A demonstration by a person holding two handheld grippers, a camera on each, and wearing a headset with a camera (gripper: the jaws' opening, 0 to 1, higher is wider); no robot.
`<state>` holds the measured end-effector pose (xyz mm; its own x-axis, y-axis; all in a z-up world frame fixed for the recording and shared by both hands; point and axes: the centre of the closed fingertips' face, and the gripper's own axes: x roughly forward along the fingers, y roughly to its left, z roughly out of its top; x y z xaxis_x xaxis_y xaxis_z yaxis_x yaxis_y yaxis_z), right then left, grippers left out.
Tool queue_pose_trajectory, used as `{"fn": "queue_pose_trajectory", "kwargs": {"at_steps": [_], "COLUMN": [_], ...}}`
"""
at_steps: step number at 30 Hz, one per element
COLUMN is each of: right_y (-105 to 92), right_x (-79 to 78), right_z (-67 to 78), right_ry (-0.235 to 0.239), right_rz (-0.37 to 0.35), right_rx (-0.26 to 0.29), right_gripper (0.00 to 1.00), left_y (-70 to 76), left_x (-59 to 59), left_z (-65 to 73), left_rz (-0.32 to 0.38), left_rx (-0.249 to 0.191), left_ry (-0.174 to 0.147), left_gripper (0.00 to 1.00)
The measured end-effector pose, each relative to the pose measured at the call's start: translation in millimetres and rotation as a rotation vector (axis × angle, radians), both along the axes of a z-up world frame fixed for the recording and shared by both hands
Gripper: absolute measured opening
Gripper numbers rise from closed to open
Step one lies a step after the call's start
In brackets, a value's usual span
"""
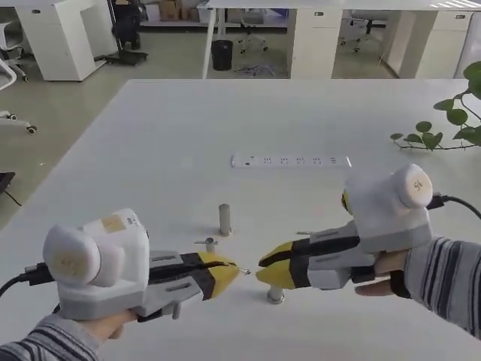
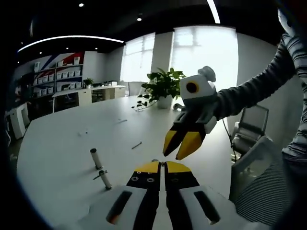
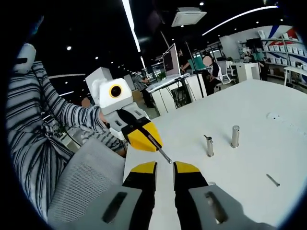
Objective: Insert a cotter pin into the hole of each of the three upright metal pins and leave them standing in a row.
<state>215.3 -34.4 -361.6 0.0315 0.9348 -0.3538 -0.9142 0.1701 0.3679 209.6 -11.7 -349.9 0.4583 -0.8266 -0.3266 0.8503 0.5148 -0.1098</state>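
Observation:
My left gripper (image 1: 231, 271) is shut on a thin cotter pin (image 3: 162, 153) that sticks out past its yellow tips. My right gripper (image 1: 263, 272) faces it tip to tip, a short gap away, open with nothing between its jaws (image 3: 164, 167). One bare metal pin (image 1: 224, 219) stands upright behind the grippers. A second pin (image 1: 210, 244) in front of it has a cotter pin through its top. A third pin (image 1: 276, 295) stands on the table just under the right gripper's tips, mostly hidden by them.
A white power strip (image 1: 291, 161) lies across the middle of the white table (image 1: 165, 150). A plant (image 1: 451, 120) reaches in from the right edge. A loose cotter pin (image 3: 272, 179) lies on the table beyond the pins. Office furniture stands past the table.

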Motion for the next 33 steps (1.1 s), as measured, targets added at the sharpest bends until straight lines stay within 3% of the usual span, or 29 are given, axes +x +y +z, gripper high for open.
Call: {"fn": "queue_pose_trajectory", "kwargs": {"at_steps": [4, 8, 12, 16, 28, 32, 33], "right_y": [4.6, 11.3, 17.3, 19.7, 18.4, 15.8, 14.6], "right_x": [-11.9, -27.3, -36.1, -36.0, -34.9, -33.2, -33.2], "right_z": [3.6, 10.5, 19.6, 19.4, 20.7, 21.3, 20.4], "right_ry": [0.024, 0.07, 0.097, 0.089, 0.076, 0.036, 0.006], "right_rz": [0.01, 0.036, 0.055, 0.056, 0.064, 0.08, 0.096], "right_rx": [0.023, 0.073, 0.121, 0.111, 0.114, 0.092, 0.073], "right_gripper": [0.11, 0.1, 0.09, 0.06, 0.02, 0.01, 0.01], "left_y": [-3.0, -7.7, -8.7, -9.0, -4.6, -5.5, -6.1], "left_x": [-5.9, -13.6, -16.1, -20.3, -23.2, -23.8, -24.3], "left_z": [6.5, 14.9, 16.2, 19.9, 14.0, 10.8, 10.2], "left_rz": [-0.032, -0.066, -0.07, -0.083, -0.076, -0.078, -0.08], "left_rx": [-0.038, -0.109, -0.124, -0.17, -0.186, -0.18, -0.181], "left_ry": [0.007, 0.033, 0.042, 0.063, 0.107, 0.118, 0.122], "left_gripper": [0.0, 0.0, 0.0, 0.0, 0.0, 0.0, 0.0]}}
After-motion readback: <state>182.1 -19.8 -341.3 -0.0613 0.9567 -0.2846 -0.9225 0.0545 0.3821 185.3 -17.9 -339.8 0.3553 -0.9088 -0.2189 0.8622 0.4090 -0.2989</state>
